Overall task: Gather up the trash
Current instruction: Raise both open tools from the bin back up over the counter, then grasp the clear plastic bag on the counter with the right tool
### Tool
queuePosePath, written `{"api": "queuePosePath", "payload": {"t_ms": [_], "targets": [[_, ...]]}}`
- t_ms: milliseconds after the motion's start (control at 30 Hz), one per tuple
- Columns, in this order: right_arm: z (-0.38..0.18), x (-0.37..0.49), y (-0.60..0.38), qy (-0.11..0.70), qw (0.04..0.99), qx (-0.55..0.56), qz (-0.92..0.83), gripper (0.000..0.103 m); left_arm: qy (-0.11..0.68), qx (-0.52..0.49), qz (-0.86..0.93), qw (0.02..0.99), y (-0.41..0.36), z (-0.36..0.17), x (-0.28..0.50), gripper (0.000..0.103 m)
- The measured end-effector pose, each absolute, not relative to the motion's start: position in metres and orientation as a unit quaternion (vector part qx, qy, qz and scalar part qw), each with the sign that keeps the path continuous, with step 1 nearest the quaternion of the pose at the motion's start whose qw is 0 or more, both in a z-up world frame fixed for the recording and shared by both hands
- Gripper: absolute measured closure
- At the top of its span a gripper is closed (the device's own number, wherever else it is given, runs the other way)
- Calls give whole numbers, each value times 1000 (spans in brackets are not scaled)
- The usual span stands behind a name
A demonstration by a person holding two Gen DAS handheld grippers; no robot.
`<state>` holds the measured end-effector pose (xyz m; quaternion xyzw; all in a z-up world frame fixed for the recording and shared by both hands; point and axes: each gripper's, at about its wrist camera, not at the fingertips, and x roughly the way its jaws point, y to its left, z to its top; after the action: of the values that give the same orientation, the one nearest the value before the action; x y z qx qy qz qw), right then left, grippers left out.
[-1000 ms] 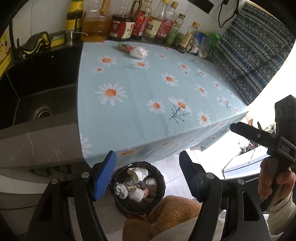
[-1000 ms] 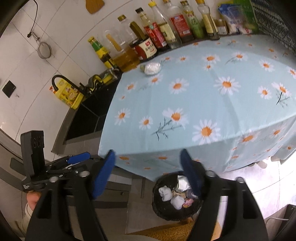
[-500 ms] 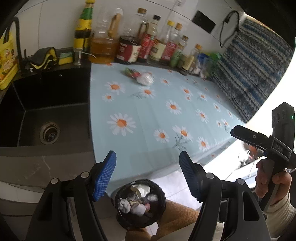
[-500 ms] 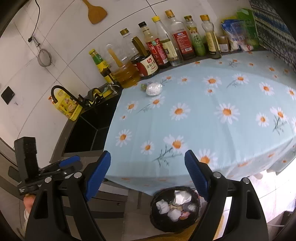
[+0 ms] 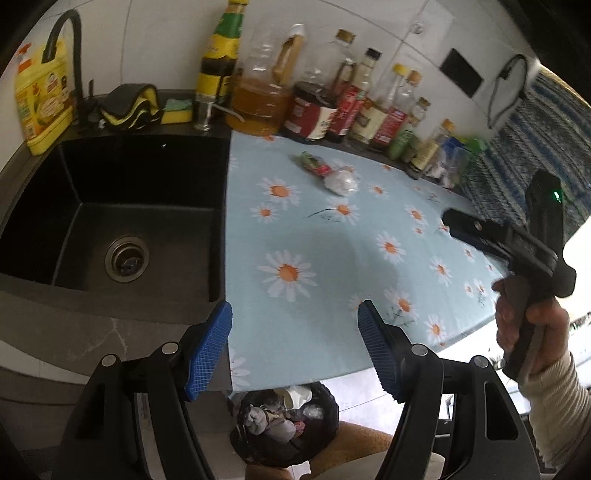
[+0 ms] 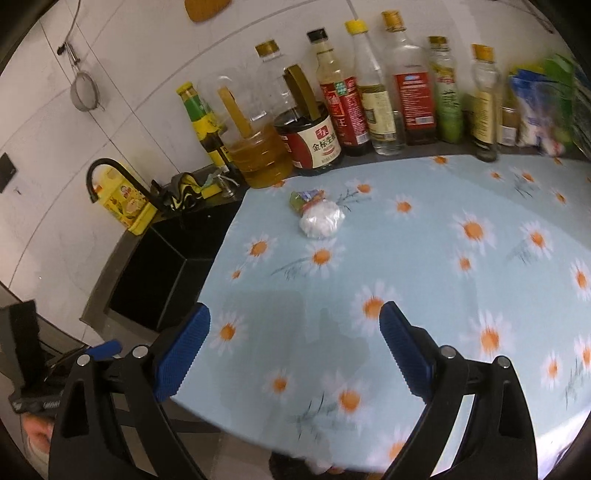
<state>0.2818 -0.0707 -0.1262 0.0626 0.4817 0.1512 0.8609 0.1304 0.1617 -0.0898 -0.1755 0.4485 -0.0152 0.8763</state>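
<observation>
Two pieces of trash remain on the daisy tabletop [image 6: 461,280], a white crumpled wad [image 6: 320,221] touching a coloured wrapper [image 6: 304,196], just in front of the bottles [image 6: 343,107]; the right hand-held gripper [image 6: 293,345] faces them, jaws opening and empty, seemingly readying a grab; the left hand-held gripper [image 5: 293,349] hangs partly open and empty nearer the bin [image 5: 284,424], below the tabletop's edge.

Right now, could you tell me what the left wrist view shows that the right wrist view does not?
Only the left wrist view shows the sink's drain, most of the trash bin on the floor, and the right gripper's handle in a hand. Only the right wrist view shows the strainer and wooden spatula on the wall. Both show the daisy tablecloth, the crumpled white wad beside the colourful wrapper, and the bottle row.
</observation>
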Motion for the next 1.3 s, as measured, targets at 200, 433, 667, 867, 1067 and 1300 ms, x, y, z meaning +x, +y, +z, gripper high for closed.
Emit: {"api": "queuePosePath", "payload": {"t_ms": [200,433,667,867,1067,1300], "targets": [[-150,345,-61,499,848,42,175,11,457,-186,21,870,163,-91,143,35],[-176,402,-47,510,838,20,194,11,461,-193,62,864,162,-88,155,35],[-207,438,-48,534,825,11,187,15,465,-204,83,858,157,-88,171,35],[-220,450,-58,543,818,21,192,23,475,-195,86,854,150,-89,188,27],[-228,453,-55,550,809,24,207,29,473,-194,88,855,145,-87,196,25],[-236,455,-49,556,803,20,215,45,473,-195,95,854,143,-88,198,25]]}}
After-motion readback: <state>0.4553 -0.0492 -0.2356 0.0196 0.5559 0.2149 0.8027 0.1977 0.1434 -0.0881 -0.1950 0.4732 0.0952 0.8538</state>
